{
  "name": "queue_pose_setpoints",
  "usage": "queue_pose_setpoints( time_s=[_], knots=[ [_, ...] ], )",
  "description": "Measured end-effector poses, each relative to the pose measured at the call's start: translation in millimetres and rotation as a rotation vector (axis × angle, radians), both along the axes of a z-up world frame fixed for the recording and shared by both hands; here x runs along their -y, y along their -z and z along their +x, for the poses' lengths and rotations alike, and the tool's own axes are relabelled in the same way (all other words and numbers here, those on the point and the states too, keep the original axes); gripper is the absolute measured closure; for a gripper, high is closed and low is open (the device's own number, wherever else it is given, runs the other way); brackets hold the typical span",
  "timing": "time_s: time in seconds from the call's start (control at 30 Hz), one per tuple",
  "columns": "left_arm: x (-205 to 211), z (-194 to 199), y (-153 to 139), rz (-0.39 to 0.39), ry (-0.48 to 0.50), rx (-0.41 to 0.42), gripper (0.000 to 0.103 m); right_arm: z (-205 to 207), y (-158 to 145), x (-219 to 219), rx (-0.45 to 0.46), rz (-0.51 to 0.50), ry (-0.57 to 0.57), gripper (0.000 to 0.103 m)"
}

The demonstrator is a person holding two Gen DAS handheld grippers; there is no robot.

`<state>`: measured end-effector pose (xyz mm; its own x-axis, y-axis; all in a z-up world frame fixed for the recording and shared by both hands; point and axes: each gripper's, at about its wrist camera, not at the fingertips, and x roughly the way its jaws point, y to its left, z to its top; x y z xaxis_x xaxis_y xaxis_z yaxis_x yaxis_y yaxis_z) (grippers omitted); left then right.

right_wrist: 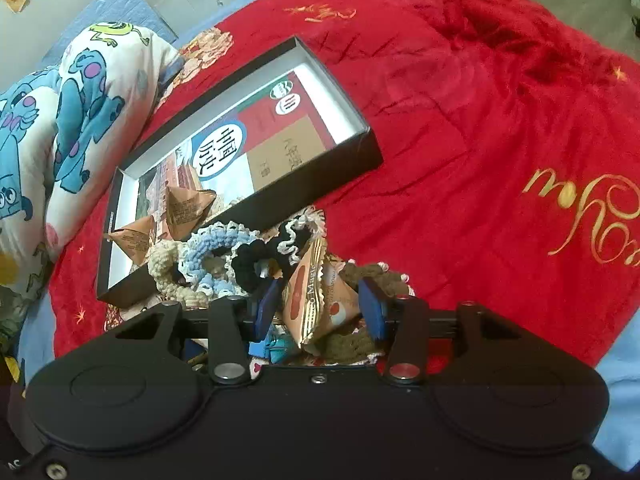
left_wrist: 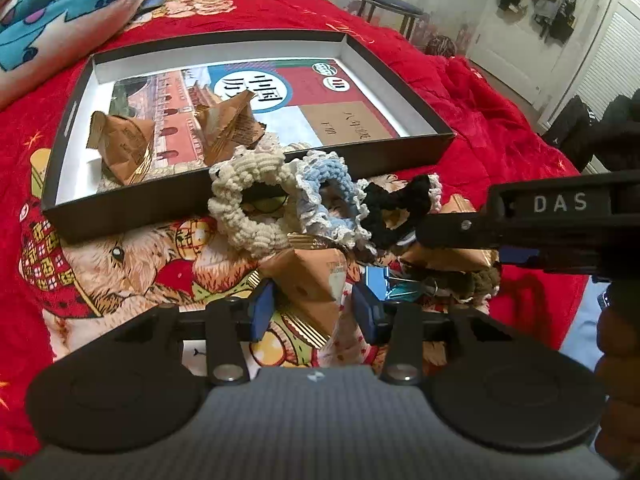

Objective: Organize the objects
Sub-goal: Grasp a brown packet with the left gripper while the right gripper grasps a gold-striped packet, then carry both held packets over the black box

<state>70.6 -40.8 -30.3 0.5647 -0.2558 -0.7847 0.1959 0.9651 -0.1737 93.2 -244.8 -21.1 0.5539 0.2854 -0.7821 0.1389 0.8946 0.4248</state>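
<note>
L gripper (left_wrist: 313,307) spread astride tan pyramid snack packet (left_wrist: 310,280), lower centre; R gripper (right_wrist: 320,307) spread round orange foil packet (right_wrist: 320,300); both for black tray-box (left_wrist: 400,160).

We see our left hand-held gripper (left_wrist: 313,312): grey ribbed body, black round discs, blue pads (left_wrist: 262,312), silver screws; our right hand-held gripper (right_wrist: 320,312) is all black, lettered "DAS"

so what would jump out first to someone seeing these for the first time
The bright red blanket fills both views, with an open black box on it holding two brown triangular packets. Just outside the box's near wall lies a heap of crocheted scrunchies, and each gripper's open jaws straddle another packet.
</note>
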Motion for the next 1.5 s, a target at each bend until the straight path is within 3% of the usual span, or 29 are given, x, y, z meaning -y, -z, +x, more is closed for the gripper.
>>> queue_pose_setpoints(
  time_s=[0.07, 0.13, 0.37, 0.63, 1.13, 1.5],
  knots=[
    [1, 0, 2, 0.017, -0.004, 0.003, 0.062, 1, 2, 0, -0.003, 0.005, -0.001, 0.059],
    [1, 0, 2, 0.034, -0.006, 0.011, 0.069, 2, 3, 1, -0.006, 0.011, 0.001, 0.060],
    [-5, 2, 0, 0.003, -0.031, 0.006, 0.074, 3, 5, -3, -0.008, 0.000, 0.000, 0.067],
    [-8, -3, -6, -0.013, -0.040, 0.008, 0.077, -1, 1, -4, 0.009, 0.000, 0.022, 0.071],
    [-12, -19, -33, -0.008, -0.036, 0.088, 0.078, -19, -21, -2, 0.088, -0.018, 0.051, 0.073],
    [-25, -25, -57, -0.031, -0.064, 0.197, 0.078, -29, -43, -5, 0.174, 0.020, 0.029, 0.073]
  ],
)
